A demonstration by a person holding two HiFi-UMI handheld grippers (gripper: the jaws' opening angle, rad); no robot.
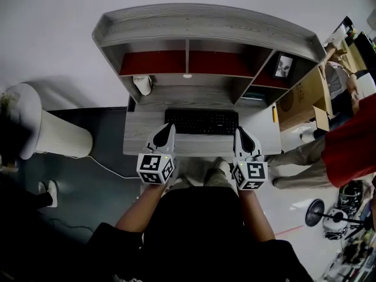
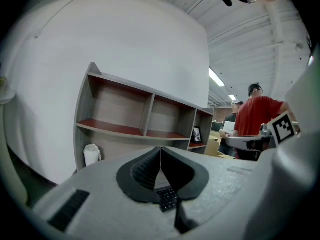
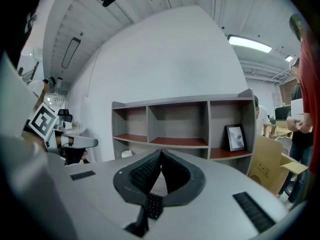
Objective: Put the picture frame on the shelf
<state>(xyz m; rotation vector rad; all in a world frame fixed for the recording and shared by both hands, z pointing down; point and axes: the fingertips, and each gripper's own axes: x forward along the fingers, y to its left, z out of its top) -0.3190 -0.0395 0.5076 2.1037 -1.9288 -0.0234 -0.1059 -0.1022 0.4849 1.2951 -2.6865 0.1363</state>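
Observation:
The black picture frame (image 1: 284, 66) stands upright in the right compartment of the grey shelf (image 1: 205, 27) on the desk; it also shows in the left gripper view (image 2: 197, 135) and the right gripper view (image 3: 235, 137). Both grippers hover over the desk's front edge, well short of the frame. My left gripper (image 1: 169, 127) is shut with nothing between its jaws, its dark pads (image 2: 145, 170) touching. My right gripper (image 1: 239, 131) is shut too and empty, with its pads (image 3: 146, 171) pressed together. Each points toward the shelf.
A black keyboard (image 1: 202, 122) lies on the grey desk (image 1: 138, 140) just ahead of both grippers. A white cylinder (image 1: 142, 84) stands under the left shelf compartment. A white ribbed bin (image 1: 61, 137) is left of the desk. Cardboard boxes (image 1: 302, 98) and people (image 1: 351, 148) are to the right.

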